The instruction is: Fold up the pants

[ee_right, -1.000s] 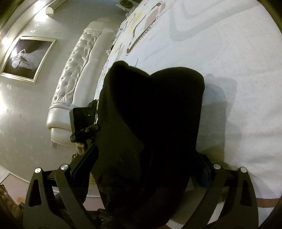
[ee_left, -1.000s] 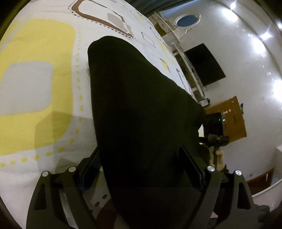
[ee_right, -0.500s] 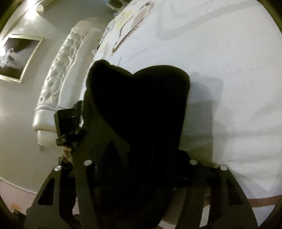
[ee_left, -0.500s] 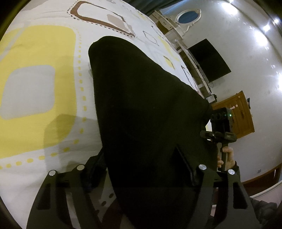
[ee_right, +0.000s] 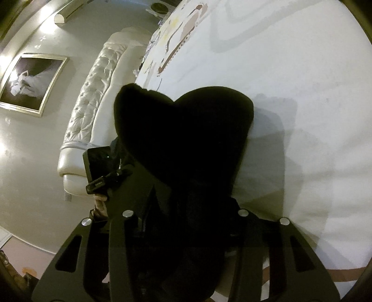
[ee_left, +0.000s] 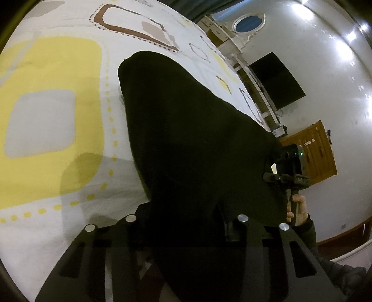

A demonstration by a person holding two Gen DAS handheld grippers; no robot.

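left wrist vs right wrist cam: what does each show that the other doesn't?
Left wrist only: yellow patches on the bed cover, a dark screen on the wall, a wooden door, a round blue window.

Right wrist only: a tufted white headboard and a framed picture.

Both: the black pants on the white bed, running between the jaws of each hand-held gripper as they close, left hand-held gripper and right hand-held gripper. Each view also catches the other device at the pants' edge.
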